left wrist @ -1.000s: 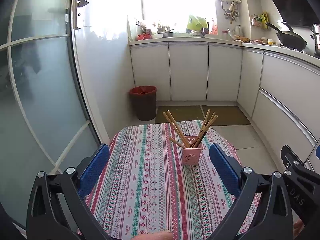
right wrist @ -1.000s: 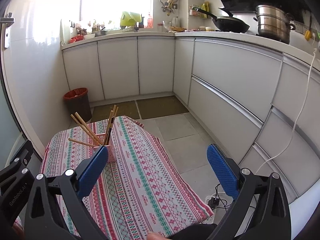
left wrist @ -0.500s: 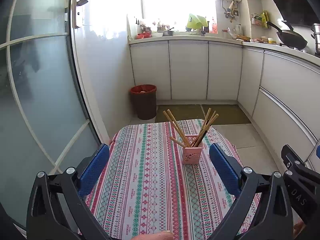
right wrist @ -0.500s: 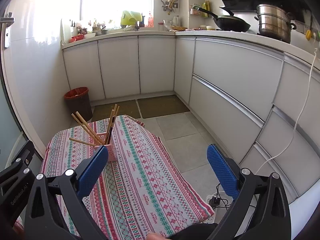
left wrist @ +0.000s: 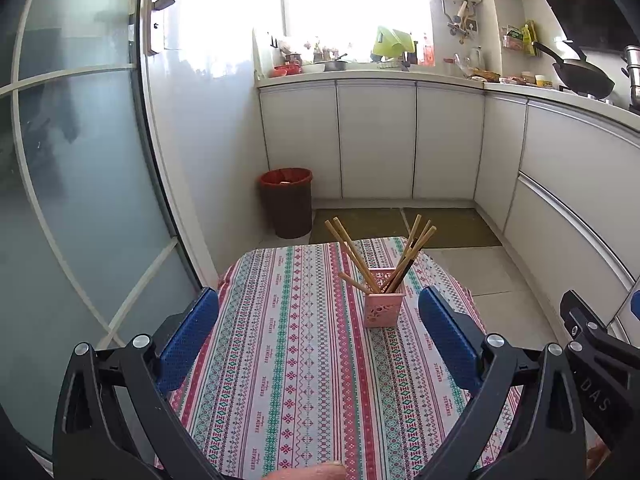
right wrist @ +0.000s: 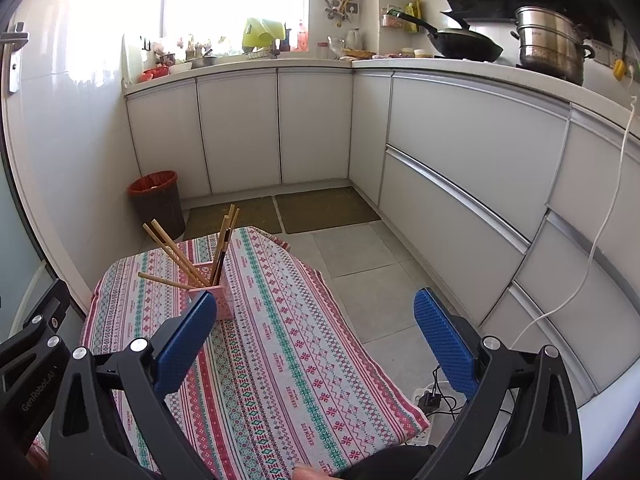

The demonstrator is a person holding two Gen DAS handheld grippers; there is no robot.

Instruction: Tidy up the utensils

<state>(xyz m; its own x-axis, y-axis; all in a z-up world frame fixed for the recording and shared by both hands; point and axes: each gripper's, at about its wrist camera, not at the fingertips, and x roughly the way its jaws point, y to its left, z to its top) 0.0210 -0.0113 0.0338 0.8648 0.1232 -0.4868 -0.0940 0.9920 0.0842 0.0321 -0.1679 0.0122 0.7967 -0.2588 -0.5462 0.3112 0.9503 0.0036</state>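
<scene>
A pink perforated holder (left wrist: 384,305) stands upright on a striped tablecloth (left wrist: 304,356), with several wooden chopsticks (left wrist: 352,254) fanned out of it. It also shows in the right wrist view (right wrist: 222,298), with the chopsticks (right wrist: 176,250) leaning left and up. My left gripper (left wrist: 320,328) is open and empty, held above the table short of the holder. My right gripper (right wrist: 312,332) is open and empty, to the right of the holder; its left pad (right wrist: 182,346) overlaps the holder's lower corner in view.
A red-lined bin (left wrist: 286,202) stands on the floor beyond the table. White cabinets (right wrist: 460,168) run along the back and right. A power strip with cables (right wrist: 430,398) lies on the floor off the table's right edge. A glass door (left wrist: 80,200) is at the left.
Both views have shifted only slightly; the holder and chopsticks stay in place and both grippers remain open.
</scene>
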